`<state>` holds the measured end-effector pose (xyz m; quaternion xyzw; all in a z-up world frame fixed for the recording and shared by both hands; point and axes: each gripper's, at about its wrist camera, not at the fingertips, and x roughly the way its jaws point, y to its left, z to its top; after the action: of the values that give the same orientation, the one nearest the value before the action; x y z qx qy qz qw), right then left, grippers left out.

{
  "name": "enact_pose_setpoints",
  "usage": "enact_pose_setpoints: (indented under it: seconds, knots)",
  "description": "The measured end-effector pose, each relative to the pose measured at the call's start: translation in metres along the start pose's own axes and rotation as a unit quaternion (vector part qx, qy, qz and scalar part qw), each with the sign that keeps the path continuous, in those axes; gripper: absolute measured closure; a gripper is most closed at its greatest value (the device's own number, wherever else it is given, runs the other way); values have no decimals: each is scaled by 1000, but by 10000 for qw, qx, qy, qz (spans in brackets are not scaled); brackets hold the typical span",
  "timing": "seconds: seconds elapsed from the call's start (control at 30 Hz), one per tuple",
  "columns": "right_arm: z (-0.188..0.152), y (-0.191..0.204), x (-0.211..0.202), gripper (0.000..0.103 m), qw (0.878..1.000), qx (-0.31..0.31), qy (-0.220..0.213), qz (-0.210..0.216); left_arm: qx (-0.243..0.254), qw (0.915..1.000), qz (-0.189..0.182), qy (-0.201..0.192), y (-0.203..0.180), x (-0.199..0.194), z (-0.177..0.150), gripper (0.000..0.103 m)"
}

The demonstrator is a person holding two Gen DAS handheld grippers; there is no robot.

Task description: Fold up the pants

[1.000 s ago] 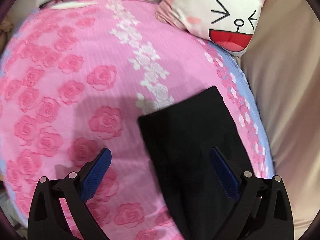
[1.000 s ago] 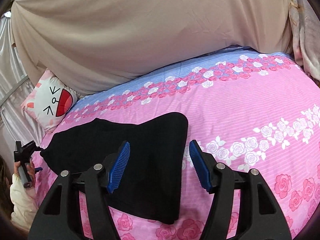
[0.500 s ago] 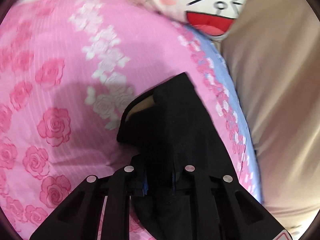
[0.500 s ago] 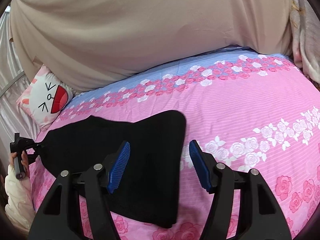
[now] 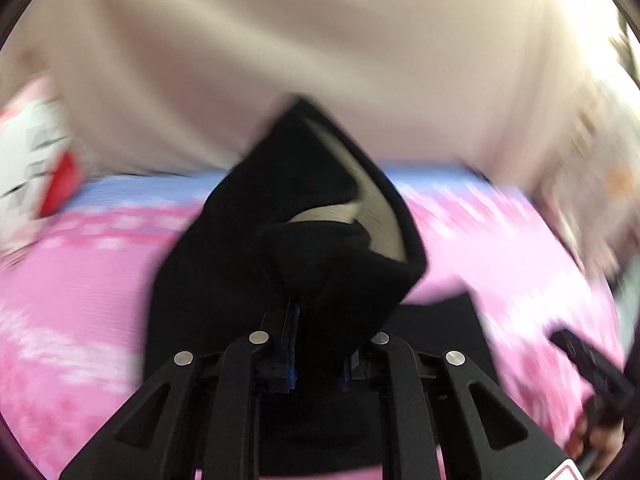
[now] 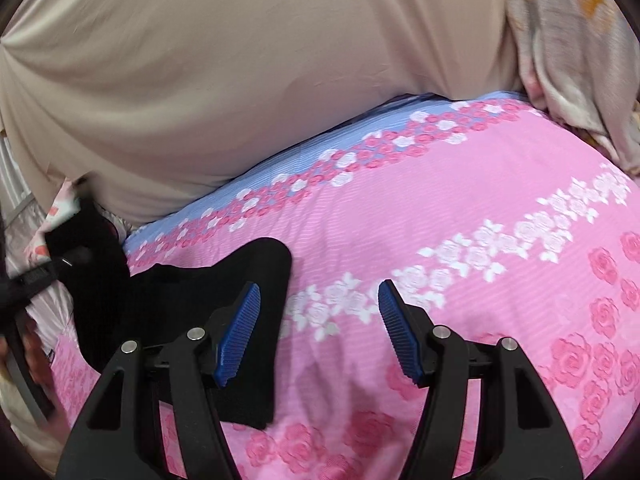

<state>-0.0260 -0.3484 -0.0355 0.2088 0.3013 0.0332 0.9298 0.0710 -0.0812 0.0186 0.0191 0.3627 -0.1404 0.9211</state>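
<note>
On the pink rose-print bedspread [image 6: 460, 208] lie the black pants [image 6: 224, 280], one end raised off the bed. Left gripper [image 5: 318, 344]: jaws clamped on a bunched fold of the pants, pale lining showing (view heavily blurred). Right gripper [image 6: 320, 326]: jaws apart, nothing between them, hovering at the pants' flat edge. Beige fabric [image 6: 240, 80] rises behind the bed.
</note>
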Motion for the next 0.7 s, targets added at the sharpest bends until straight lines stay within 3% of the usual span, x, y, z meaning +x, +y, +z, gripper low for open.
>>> enact_pose_setpoints:
  seconds: [0.07,0.1,0.13,0.17,0.23,0.3,0.43,0.57,0.63,0.7]
  knots:
    - [-3,-8,-2,43,9999,86,61,36,535,9971,-236,485,-45,33,-20,88]
    - [-5,-12,-1,43,9998,140,115,70,880,9924,-157,848,-69,57,-38,86]
    - [-7,-16,-2,43,9997,169,156,67,1192,9902,182,698,-85,64,-51,83]
    - [-9,-19,-3,43,9997,178,175,50,1509,9858,711,192,-99,55,-61,83]
    - [-10,-21,-6,43,9996,177,198,76,1862,9787,855,-97,-110,38,-66,79]
    - [-10,-21,-4,43,9992,190,247,245,1588,9856,564,-111,-99,20,-60,78]
    - [-3,0,10,42,9960,27,428,780,749,9969,22,222,-51,1,-43,76]
    - [3,36,26,42,9896,-377,637,1234,-283,9956,-817,367,-5,-27,-39,73]
    - [5,47,34,43,9889,-418,649,1266,-359,9944,-923,364,-2,-23,-36,72]
    - [9,48,38,43,9923,-293,535,1074,-46,9960,-830,331,-19,-12,-36,72]
